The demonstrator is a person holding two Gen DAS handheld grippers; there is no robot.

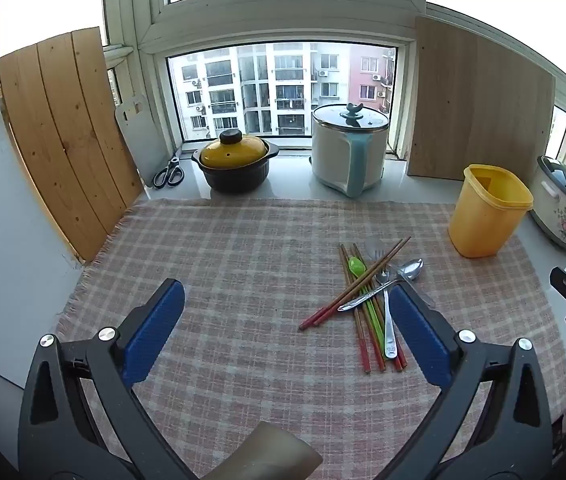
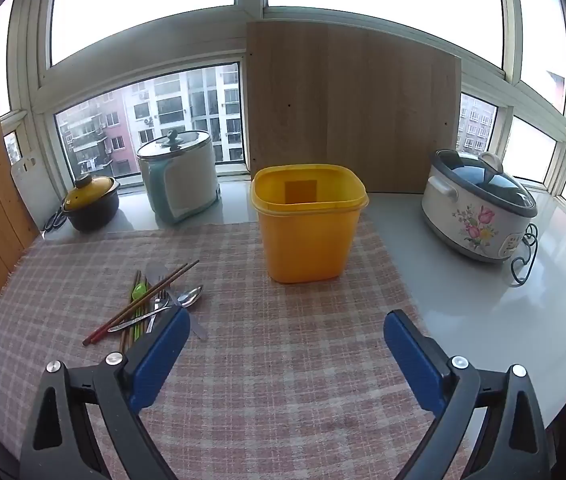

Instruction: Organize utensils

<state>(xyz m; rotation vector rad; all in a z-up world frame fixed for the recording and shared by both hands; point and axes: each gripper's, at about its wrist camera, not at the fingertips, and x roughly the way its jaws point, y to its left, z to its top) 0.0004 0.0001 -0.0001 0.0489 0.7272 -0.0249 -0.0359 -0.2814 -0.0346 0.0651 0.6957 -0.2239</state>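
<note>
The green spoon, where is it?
The green spoon lies in the pile of chopsticks and metal spoons on the checked cloth, left of the yellow tub in both views.

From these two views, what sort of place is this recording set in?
Probably a home kitchen counter in an enclosed, high-rise balcony: a yellow-lidded clay pot and floral slow cooker stand beside windows facing apartment blocks.

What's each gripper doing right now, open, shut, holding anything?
Left gripper: open, holding nothing, above the cloth beside the utensil pile.
Right gripper: open, holding nothing, facing the yellow bin.
</note>
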